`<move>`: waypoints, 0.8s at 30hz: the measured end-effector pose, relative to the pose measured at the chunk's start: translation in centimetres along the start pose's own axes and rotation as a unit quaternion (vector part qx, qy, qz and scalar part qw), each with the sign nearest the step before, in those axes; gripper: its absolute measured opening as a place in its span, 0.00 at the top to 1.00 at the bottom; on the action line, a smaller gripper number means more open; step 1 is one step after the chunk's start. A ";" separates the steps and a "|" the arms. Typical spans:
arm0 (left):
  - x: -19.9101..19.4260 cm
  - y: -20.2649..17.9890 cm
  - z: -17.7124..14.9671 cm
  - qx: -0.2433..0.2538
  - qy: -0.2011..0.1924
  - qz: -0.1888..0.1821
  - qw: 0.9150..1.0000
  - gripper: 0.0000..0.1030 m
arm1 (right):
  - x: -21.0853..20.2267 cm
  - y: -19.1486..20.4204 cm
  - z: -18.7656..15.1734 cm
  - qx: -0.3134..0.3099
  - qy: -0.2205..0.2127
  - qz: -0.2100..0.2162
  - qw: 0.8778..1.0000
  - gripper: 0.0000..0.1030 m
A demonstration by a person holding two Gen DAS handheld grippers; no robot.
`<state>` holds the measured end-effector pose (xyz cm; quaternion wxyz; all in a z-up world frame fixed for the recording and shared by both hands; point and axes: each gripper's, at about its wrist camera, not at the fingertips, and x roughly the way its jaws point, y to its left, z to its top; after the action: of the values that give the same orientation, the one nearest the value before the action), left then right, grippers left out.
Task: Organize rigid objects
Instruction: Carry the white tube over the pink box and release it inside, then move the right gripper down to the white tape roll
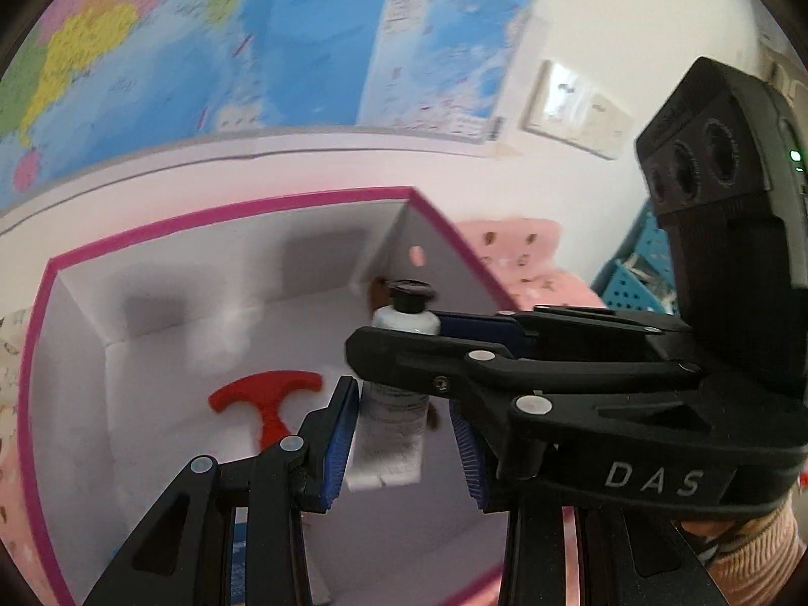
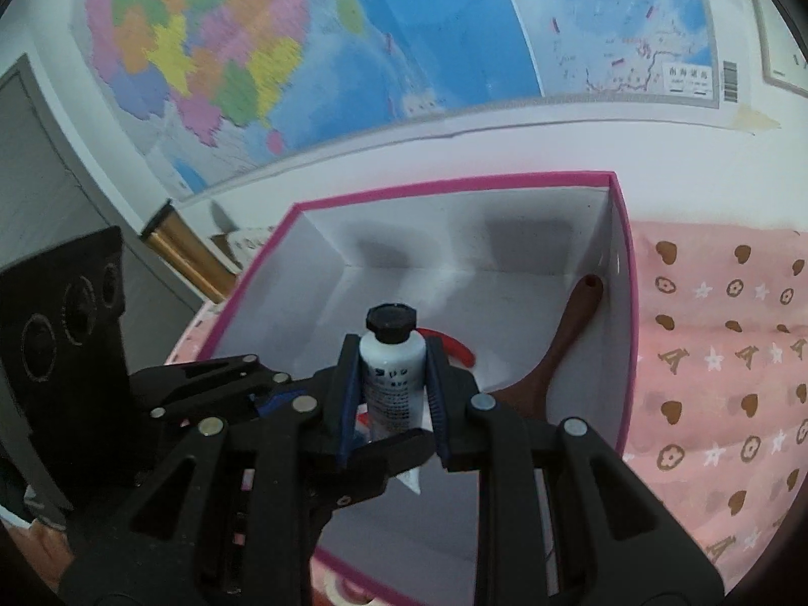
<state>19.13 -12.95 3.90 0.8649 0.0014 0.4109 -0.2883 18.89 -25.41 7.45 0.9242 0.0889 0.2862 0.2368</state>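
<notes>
Over the pink-rimmed white box [image 2: 623, 333], both claws meet at one white tube with a black cap [image 2: 391, 373]. Right claw [image 2: 391, 394] is closed on the tube's upper body, blue pads [image 2: 435, 394] pressed to either side, cap upright, crimped tail hanging below. Left claw [image 1: 404, 434] sits with its pads apart around the tube's lower half [image 1: 391, 419]; a gap shows on its right side, the left pad looks close or just touching, so it has no hold that I can see. Tube hangs above the box interior, not yet set down. Already inside: a red T-shaped piece [image 1: 267, 399] on the floor and a brown wooden handle [image 2: 565, 348] leaning into the right corner. Pink patterned cloth [image 2: 717, 353] lies beside the box. Risks, as I judge them: two claws crowded on one slim tube could knock together; a release from here might drop it onto the red piece; squeezing the soft lower body could let it twist or slip.
</notes>
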 end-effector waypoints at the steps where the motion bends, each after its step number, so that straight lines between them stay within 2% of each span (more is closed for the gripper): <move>1: 0.2 0.2 0.1 -0.004 0.003 0.002 1.000 0.64 | 0.5 0.0 0.3 -0.001 0.004 -0.006 1.000 0.73; 3: 0.7 0.6 0.3 -0.014 0.008 0.012 1.000 0.64 | 1.0 -0.3 0.8 0.005 0.002 -0.032 0.999 0.71; 4: 0.8 0.8 0.4 -0.016 0.010 0.019 1.000 0.64 | 1.1 -0.4 1.0 0.006 0.001 -0.050 0.999 0.64; 6: 0.7 1.2 0.2 -0.022 0.012 0.022 0.999 0.64 | 0.8 -0.8 1.0 0.014 -0.001 -0.058 0.998 0.57; 12: -0.2 1.0 -0.6 -0.014 -0.004 0.037 0.999 0.62 | -0.9 -0.3 -0.5 -0.004 -0.015 -0.071 0.997 0.56; 16: -1.7 0.1 -1.1 0.004 -0.030 0.034 0.999 0.59 | -3.2 0.1 -2.0 -0.011 -0.030 -0.055 0.998 0.56; 19: -4.2 -0.7 -2.2 0.029 -0.066 0.025 0.997 0.53 | -5.2 0.8 -3.2 -0.022 -0.045 -0.039 0.998 0.56; 24: -7.4 -1.8 -4.0 0.063 -0.098 0.014 0.993 0.52 | -8.5 2.0 -5.7 -0.037 -0.071 -0.009 0.997 0.56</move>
<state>11.70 -9.76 6.91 0.9031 0.0330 0.3052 -0.3004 8.65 -27.62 7.50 0.9470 0.0691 0.2115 0.2315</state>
